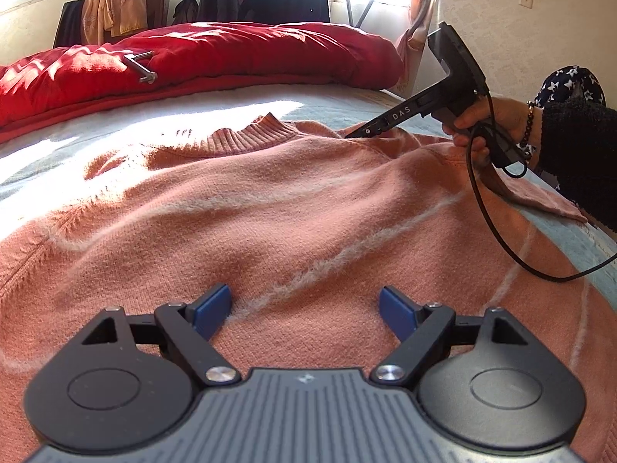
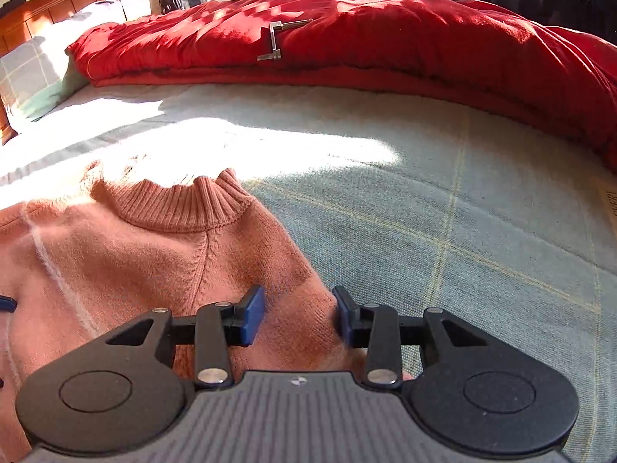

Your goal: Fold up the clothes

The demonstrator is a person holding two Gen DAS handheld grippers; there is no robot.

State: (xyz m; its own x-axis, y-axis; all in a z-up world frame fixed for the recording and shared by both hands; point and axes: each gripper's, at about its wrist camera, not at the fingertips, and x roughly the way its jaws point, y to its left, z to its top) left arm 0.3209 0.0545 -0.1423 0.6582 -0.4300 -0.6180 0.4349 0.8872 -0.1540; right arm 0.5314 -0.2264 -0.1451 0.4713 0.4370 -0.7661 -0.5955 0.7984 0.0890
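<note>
Sweater shoulder betw. part-open right tool pads; left tool wide apart above.

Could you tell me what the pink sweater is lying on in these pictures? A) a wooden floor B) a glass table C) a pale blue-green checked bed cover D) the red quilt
C: the sweater lies spread on the pale checked bed cover, while the red quilt is bunched up farther back, apart from it.
</note>
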